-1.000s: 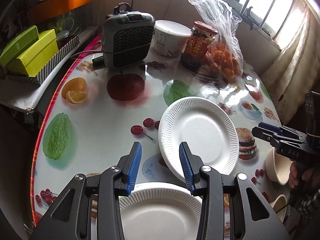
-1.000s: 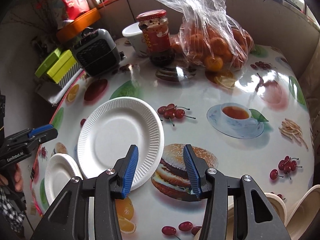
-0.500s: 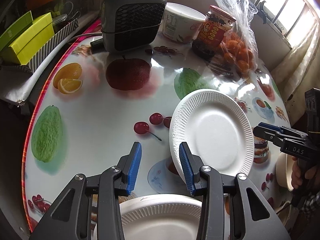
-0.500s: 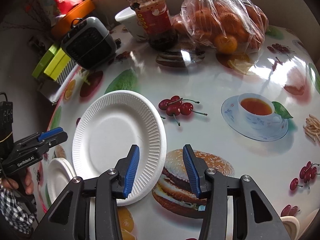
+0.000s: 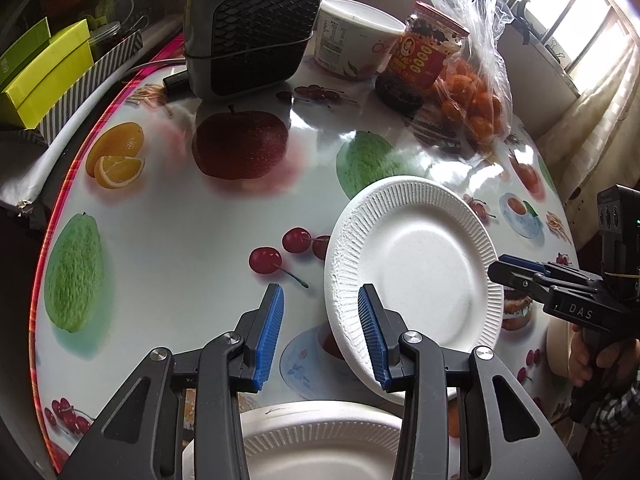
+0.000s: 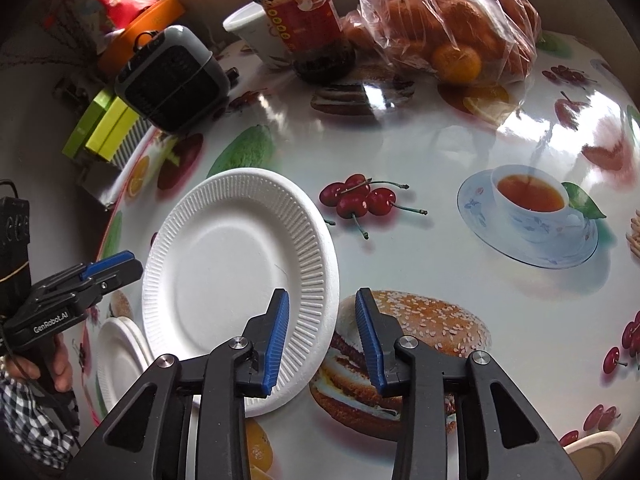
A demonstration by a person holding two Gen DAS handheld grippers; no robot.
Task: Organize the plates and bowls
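A large white paper plate (image 5: 416,272) lies on the fruit-print table (image 5: 180,240). My left gripper (image 5: 320,332) stands open with the plate's left rim between its blue pads, not pressed. My right gripper (image 6: 322,336) straddles the opposite rim of the same plate (image 6: 236,264). Its jaws are closing, and a gap still shows at the rim. Each gripper shows in the other's view: the right gripper (image 5: 500,270) at the plate's right edge, the left gripper (image 6: 128,266) at its left edge. A stack of smaller white plates (image 5: 312,440) lies under the left gripper.
A grey heater (image 5: 256,28), a white tub (image 5: 352,48), a red-labelled jar (image 5: 424,56) and a bag of oranges (image 5: 476,96) stand at the back. Green boxes (image 5: 44,72) sit beyond the table's left edge. Beige bowls (image 5: 558,344) lie near the right front edge.
Both grippers came down and closer to the large plate, so its rims now lie between their jaws. The right jaws have narrowed; the left jaws keep the same width.
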